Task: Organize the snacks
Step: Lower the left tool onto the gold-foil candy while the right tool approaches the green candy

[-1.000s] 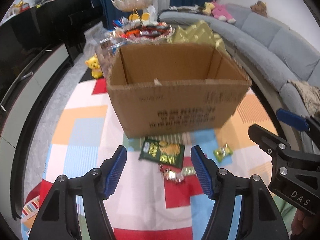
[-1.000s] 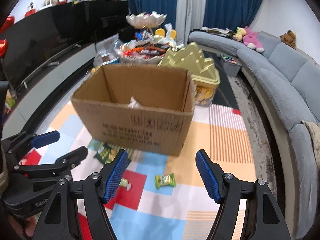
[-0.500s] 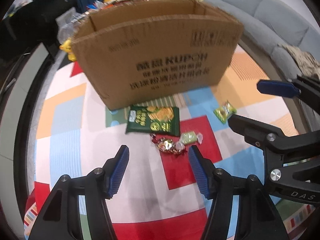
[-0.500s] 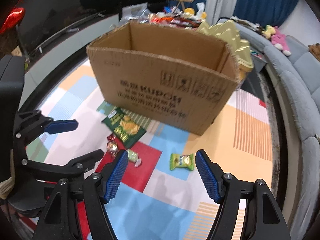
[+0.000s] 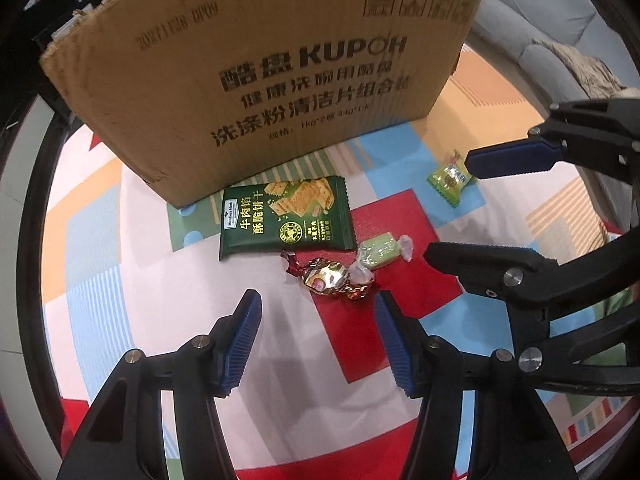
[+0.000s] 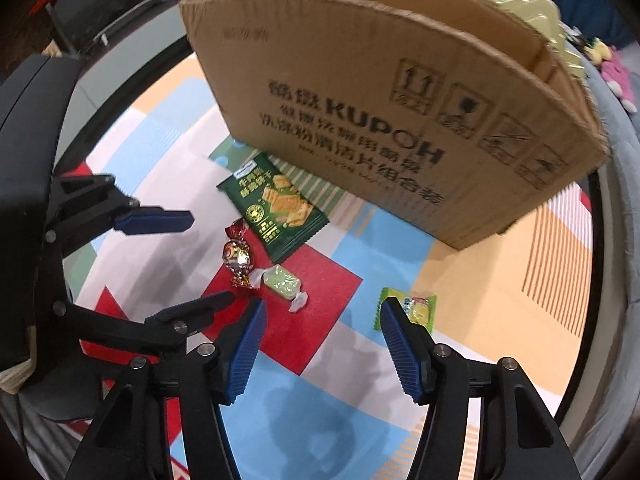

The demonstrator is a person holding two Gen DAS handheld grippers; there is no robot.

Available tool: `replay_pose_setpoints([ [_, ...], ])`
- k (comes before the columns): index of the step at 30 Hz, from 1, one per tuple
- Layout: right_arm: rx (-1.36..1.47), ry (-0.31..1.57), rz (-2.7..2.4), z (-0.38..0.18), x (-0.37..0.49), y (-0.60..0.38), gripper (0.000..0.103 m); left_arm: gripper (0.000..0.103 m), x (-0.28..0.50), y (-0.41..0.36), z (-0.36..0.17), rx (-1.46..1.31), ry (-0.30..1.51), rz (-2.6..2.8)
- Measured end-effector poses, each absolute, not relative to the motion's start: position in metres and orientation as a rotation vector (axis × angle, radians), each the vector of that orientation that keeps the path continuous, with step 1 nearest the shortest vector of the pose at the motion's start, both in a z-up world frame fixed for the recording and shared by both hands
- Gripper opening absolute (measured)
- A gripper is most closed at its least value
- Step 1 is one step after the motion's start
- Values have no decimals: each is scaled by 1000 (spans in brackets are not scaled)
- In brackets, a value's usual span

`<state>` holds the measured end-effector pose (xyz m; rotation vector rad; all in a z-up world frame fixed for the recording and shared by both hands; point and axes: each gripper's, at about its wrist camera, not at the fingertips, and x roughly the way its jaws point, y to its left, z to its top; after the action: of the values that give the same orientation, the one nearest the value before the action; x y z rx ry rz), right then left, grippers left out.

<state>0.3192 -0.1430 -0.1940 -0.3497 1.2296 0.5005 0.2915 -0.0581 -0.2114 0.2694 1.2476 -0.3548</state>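
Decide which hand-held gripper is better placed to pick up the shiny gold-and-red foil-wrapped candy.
Left hand-held gripper: the shiny gold-and-red foil-wrapped candy lies just beyond its closing, empty jaws. The right hand-held gripper sits nearer the yellow-green sachet.

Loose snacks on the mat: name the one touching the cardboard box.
The dark green cracker packet: its top edge meets the cardboard box. The foil candy and both pale green sweets lie clear.

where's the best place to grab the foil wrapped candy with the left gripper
Grip the foil wrapped candy across its bulging middle, coming from straight above, with the jaws closing on its long sides. It lies flat on the mat, and its twisted ends are thin and floppy. The pale green candy touches one end, so stay central.
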Motion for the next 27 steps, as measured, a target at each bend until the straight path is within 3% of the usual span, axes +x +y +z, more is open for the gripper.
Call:
replay_pose_setpoints([
  [13,-433,1290,598,-214,325,-128,49,50,301,-55,-220,282,1270,-469],
  [21,-399,1305,663,-225,331,-118,49,48,312,-49,-225,281,1252,-488],
  [27,-406,1304,703,-233,337,-113,42,44,321,-45,-225,308,1219,-524],
])
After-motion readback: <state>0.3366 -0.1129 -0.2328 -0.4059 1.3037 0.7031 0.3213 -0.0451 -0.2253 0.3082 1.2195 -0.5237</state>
